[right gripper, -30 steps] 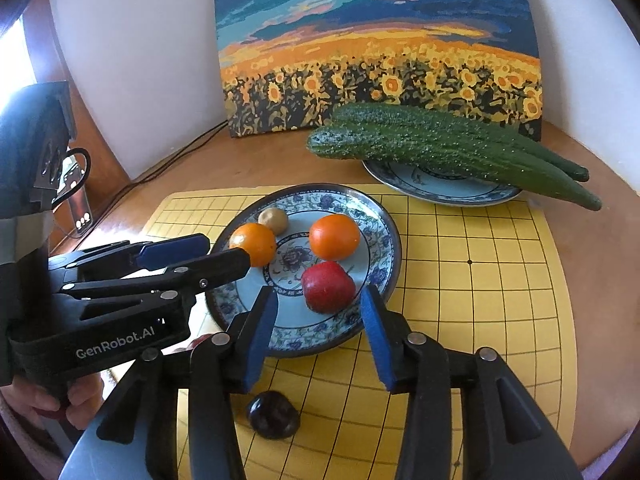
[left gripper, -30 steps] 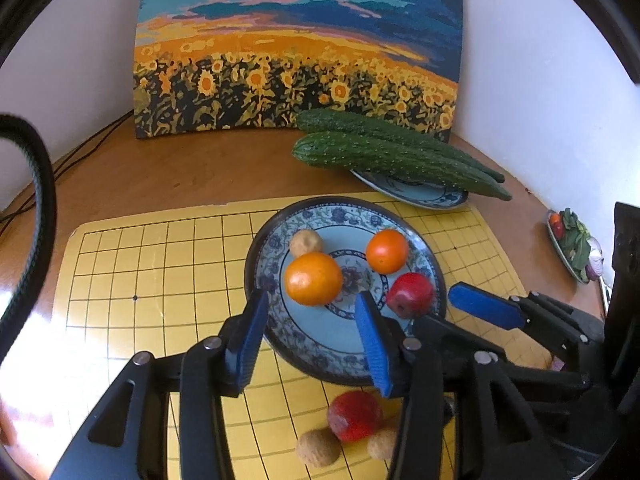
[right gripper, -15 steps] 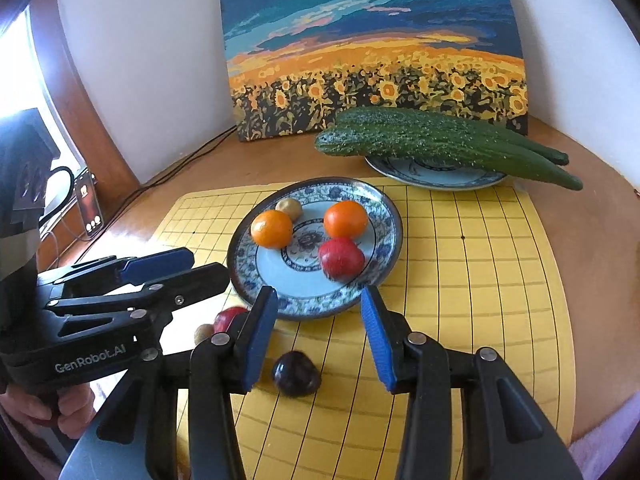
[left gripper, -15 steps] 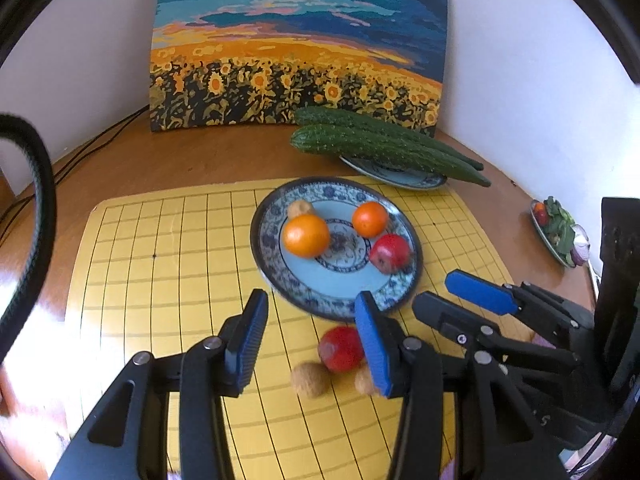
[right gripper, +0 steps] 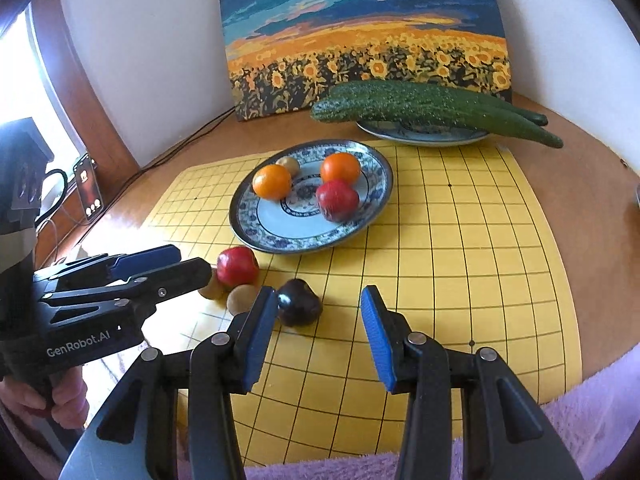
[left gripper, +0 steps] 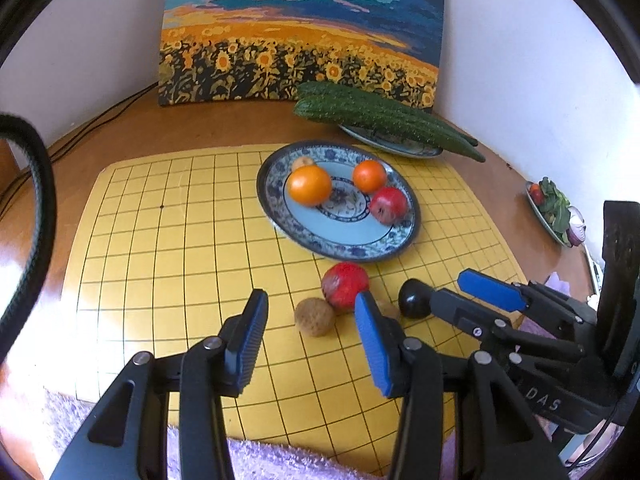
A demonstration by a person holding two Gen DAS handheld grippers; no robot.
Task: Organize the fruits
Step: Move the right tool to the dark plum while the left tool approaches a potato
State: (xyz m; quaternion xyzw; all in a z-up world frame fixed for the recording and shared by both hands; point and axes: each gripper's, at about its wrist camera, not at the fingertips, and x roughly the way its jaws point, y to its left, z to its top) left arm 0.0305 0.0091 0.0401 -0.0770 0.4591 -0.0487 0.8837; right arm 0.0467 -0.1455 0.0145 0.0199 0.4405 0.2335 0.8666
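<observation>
A blue-patterned plate (left gripper: 340,244) (right gripper: 256,232) on the yellow grid mat holds two oranges (left gripper: 309,185) (right gripper: 272,181), a red fruit (left gripper: 388,204) (right gripper: 337,200) and a small brown fruit (right gripper: 288,164). In front of it on the mat lie a red fruit (left gripper: 345,286) (right gripper: 237,266), two small brown fruits (left gripper: 315,316) (right gripper: 241,298) and a dark plum (left gripper: 414,299) (right gripper: 299,303). My left gripper (left gripper: 310,336) is open, just short of the brown fruit. My right gripper (right gripper: 320,328) is open, just short of the plum.
A second plate (left gripper: 384,142) with two long cucumbers (left gripper: 372,114) (right gripper: 420,106) stands behind, before a sunflower painting (left gripper: 296,32). A small dish of vegetables (left gripper: 554,210) sits at the right edge. A purple cloth (right gripper: 580,420) edges the mat's front. Cables (left gripper: 100,118) run at back left.
Both grippers have drawn back from the plate toward the mat's front edge, staying open. The loose fruits in front of the plate have come into full view.
</observation>
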